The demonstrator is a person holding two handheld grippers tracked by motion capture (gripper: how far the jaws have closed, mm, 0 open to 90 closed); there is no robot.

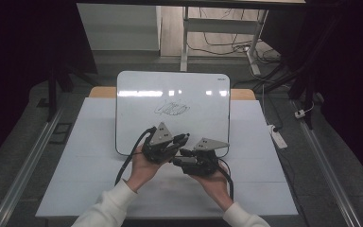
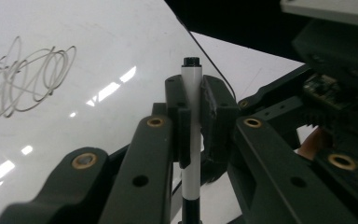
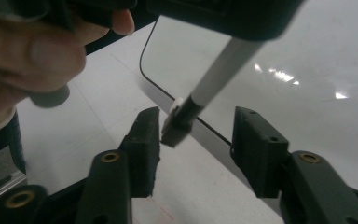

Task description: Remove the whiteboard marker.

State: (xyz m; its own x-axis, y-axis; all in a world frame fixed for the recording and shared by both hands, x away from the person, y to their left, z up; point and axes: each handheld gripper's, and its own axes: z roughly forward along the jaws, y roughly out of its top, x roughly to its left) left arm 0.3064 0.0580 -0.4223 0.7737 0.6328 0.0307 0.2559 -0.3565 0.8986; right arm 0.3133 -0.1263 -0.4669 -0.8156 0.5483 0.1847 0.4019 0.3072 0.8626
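Note:
A white marker (image 2: pixel 192 93) with a black tip stands upright between the jaws of my left gripper (image 2: pixel 193 100), which is shut on its barrel. In the right gripper view the marker (image 3: pixel 216 77) slants down and its dark lower end (image 3: pixel 182 121) hangs between the spread jaws of my right gripper (image 3: pixel 196 135), closer to the left jaw, with no pad touching it. From above, the left gripper (image 1: pixel 185 138) and right gripper (image 1: pixel 177 158) meet tip to tip over the near edge of the whiteboard (image 1: pixel 172 90), which bears a black scribble (image 1: pixel 171 109).
The whiteboard lies on a pale table (image 1: pixel 90 161) whose front half is bare. A power strip (image 1: pixel 279 137) and cables lie on the floor to the right. Table legs and dark stands rise beyond the far edge.

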